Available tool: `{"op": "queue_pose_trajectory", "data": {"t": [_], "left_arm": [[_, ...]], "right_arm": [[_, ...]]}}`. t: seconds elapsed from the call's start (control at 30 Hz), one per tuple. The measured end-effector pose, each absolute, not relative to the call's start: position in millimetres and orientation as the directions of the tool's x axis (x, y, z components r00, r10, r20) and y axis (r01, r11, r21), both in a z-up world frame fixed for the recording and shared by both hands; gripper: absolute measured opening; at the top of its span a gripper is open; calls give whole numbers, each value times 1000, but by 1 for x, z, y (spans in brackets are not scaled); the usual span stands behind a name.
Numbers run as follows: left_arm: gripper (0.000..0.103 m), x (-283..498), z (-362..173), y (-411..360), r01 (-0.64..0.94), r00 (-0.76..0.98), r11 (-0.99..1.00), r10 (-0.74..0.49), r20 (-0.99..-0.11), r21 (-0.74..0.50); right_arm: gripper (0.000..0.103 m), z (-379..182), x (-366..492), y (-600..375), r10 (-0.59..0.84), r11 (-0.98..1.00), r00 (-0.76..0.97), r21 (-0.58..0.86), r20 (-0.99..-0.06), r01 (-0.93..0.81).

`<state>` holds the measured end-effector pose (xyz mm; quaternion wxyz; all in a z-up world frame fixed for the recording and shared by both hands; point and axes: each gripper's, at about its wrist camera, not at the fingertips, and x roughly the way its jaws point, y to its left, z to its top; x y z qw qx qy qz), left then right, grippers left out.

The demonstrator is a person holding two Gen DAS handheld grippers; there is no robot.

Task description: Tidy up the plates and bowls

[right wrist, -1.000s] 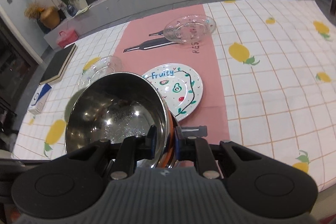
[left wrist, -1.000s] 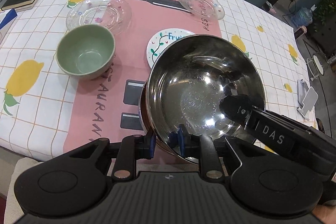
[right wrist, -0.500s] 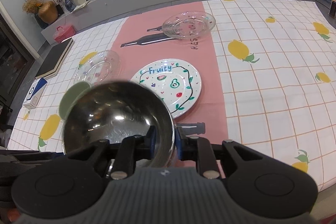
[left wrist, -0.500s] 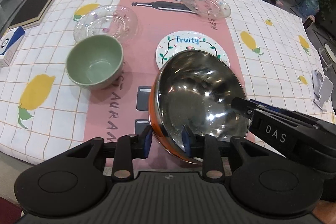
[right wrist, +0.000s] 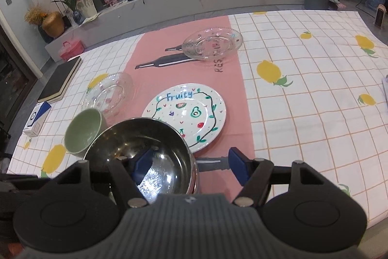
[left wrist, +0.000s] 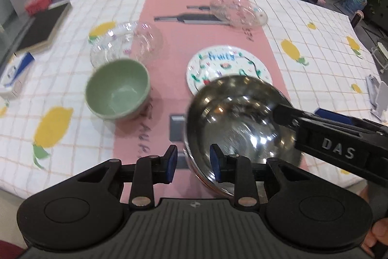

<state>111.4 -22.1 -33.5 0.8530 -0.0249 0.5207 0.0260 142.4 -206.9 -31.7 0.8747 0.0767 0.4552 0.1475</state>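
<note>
A steel bowl point(left wrist: 240, 118) point(right wrist: 145, 149) sits near the table's front edge, partly over the white "Fruity" plate point(left wrist: 228, 64) point(right wrist: 189, 113). My left gripper point(left wrist: 191, 160) is open, its jaws astride the bowl's near rim. My right gripper point(right wrist: 191, 165) is open too, jaws spread either side of the bowl's right rim. A green bowl point(left wrist: 117, 89) point(right wrist: 82, 130) stands to the left. Two clear glass plates lie beyond: one point(left wrist: 126, 43) point(right wrist: 109, 94) behind the green bowl, one point(left wrist: 238, 11) point(right wrist: 213, 43) farther back.
A black book point(right wrist: 60, 81) and a blue-white box point(right wrist: 36, 120) lie at the table's left side. The tablecloth has a pink centre strip point(right wrist: 169, 69). A white stand point(left wrist: 378, 98) sits at the right edge.
Both grippers have opened and let go of the steel bowl's rim. The bowl has dropped from its tilted, lifted pose to rest level on the table.
</note>
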Motion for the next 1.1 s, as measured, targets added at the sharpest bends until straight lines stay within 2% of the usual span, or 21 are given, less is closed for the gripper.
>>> {"op": "queue_pose_trajectory", "data": {"t": [0.1,0.27,0.57,0.63,0.67,0.73,0.77,0.9,0.97,1.1], "left_arm": [[35,116,-39,-18,-79,450,997,43,-892,8],[35,122,-50,-9,-80,425,996,0,-905,-38],[39,126,-55,-10,-74,424,997,3,-906,-31],[47,130,-52,-13,-56,461,998,1,-888,-28],[53,133,-50,-15,-50,478,998,-1,-878,-29],[55,138,-48,-16,-37,496,998,-26,-868,-50],[55,141,-48,-15,-38,495,997,-34,-868,-61],[54,148,-56,-14,-56,480,996,-32,-877,-67],[44,150,-61,-13,-69,470,997,-9,-883,-47],[45,156,-67,-11,-92,442,992,-42,-896,-92]], "right_arm": [[68,-35,145,-207,329,944,535,273,-778,-185],[68,-42,147,-206,332,943,518,276,-788,-185],[67,-51,154,-209,309,951,508,271,-804,-149],[67,-52,157,-206,294,956,516,249,-804,-157],[67,-52,159,-204,299,954,521,246,-800,-169],[67,-53,161,-200,305,952,525,242,-795,-186],[62,-53,161,-198,299,954,528,234,-795,-188],[53,-59,164,-197,302,953,513,238,-803,-188],[42,-62,166,-196,304,952,505,241,-808,-187],[38,-70,173,-193,340,940,467,277,-817,-200]]}}
